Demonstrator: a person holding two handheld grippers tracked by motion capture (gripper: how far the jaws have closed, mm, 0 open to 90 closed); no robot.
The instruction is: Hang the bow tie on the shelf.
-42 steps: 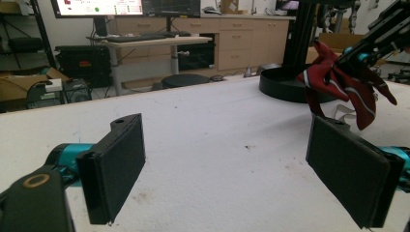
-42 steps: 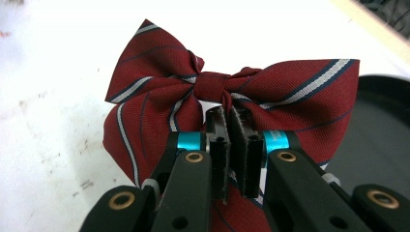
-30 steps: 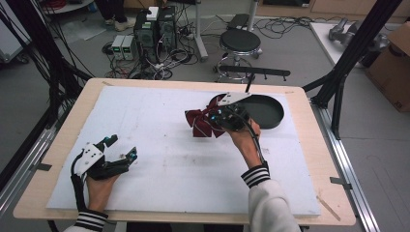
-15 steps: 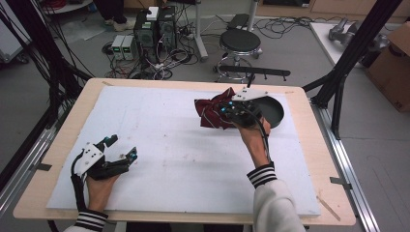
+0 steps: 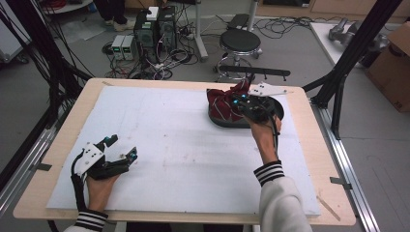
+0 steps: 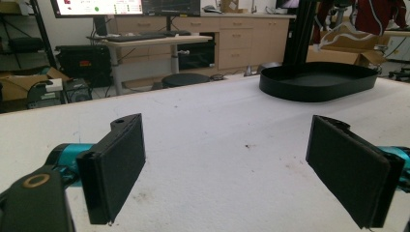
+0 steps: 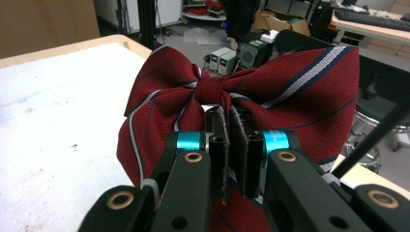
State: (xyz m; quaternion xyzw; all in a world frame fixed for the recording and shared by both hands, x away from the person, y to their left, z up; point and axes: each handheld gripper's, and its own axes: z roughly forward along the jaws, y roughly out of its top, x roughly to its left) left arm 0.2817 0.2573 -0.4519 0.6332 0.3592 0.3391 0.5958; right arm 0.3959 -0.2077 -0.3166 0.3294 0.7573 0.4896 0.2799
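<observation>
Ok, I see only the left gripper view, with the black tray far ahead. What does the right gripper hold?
Observer: A red striped bow tie. The right gripper is shut on it just below the knot.
Operator: Is it in the tray?
Observer: Not yet. In the high view it hangs over the left part of the tray.
Operator: Where is my left gripper?
Observer: The left gripper sits at the near left of the white mat, far from the tray.

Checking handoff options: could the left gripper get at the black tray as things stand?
Probably yes. The left gripper is open and holds nothing, and bare white table lies between it and the tray. Over the tray, though, the right gripper holds the bow tie.
</observation>
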